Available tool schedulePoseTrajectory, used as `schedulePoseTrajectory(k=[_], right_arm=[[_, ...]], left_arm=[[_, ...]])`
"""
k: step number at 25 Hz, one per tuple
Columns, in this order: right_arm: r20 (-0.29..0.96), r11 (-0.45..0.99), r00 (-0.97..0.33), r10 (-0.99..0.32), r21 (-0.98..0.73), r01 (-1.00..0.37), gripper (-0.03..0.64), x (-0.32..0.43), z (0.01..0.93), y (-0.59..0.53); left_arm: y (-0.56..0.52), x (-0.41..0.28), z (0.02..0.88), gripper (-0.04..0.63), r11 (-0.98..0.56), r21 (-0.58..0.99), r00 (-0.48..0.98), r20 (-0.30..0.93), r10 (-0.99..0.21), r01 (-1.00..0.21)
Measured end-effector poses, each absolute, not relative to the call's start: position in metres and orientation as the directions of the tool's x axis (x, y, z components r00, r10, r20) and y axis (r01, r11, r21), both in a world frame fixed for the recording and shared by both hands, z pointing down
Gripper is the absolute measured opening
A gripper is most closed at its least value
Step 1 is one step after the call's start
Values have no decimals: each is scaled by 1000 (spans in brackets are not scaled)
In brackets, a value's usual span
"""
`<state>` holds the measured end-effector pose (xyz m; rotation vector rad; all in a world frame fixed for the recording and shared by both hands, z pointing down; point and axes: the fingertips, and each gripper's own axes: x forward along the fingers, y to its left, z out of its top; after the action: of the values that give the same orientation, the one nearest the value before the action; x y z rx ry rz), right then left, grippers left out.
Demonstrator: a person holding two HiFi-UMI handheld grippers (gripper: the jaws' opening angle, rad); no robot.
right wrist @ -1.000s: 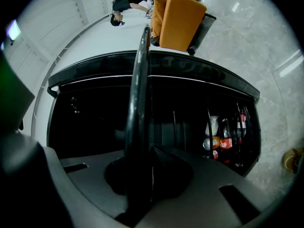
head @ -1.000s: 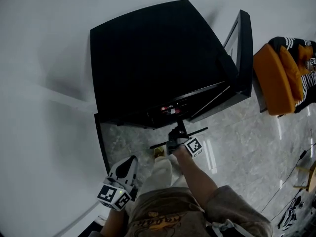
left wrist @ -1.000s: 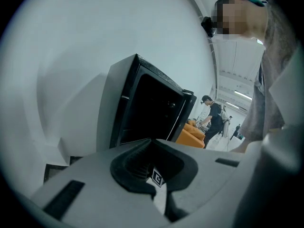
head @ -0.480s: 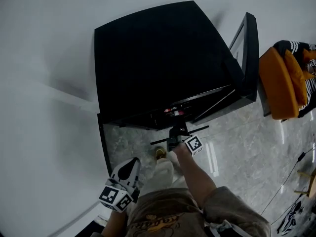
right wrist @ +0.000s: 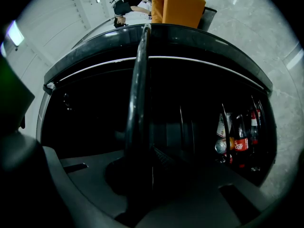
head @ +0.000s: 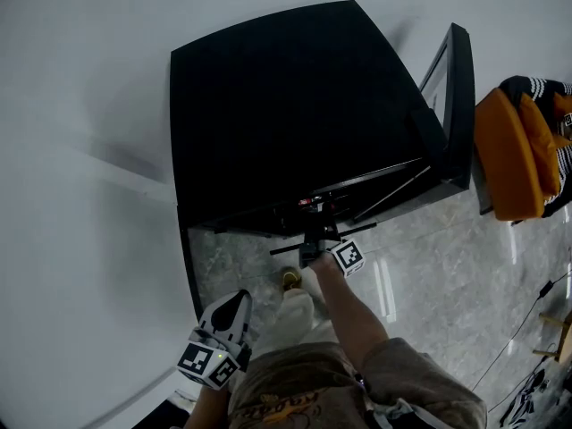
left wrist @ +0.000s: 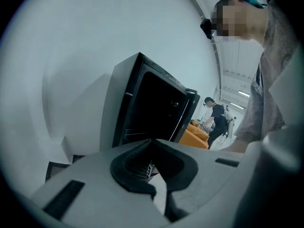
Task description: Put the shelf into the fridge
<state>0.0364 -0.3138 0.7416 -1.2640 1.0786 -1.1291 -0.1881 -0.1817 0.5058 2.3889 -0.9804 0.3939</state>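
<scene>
A: Right gripper view: shelf [right wrist: 137,89] seen edge-on, a dark bar, its long axis lying across the open front of the fridge [right wrist: 85,108]. Right gripper [right wrist: 142,175] clamped on it.

B: Head view agrees: bar parallel to the fridge's front edge, just outside it. Left gripper [head: 234,302] well back from the fridge, jaws together, empty.

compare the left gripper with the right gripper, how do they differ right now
The left gripper is held low beside the person's leg, back from the fridge; the right gripper is stretched out to the fridge's open front. The left gripper's jaws are together on nothing; the right gripper's are clamped on the shelf's edge. Both point toward the fridge.
</scene>
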Motion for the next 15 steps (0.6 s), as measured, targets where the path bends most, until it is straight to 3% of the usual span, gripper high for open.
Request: schedulePoseTrajectory(k=[15], right_arm=[[17, -13, 141, -990, -1000, 24, 28, 42, 744, -357]], left_arm=[[-183, -186, 510, 5, -576, 366, 681, 453, -575, -731]])
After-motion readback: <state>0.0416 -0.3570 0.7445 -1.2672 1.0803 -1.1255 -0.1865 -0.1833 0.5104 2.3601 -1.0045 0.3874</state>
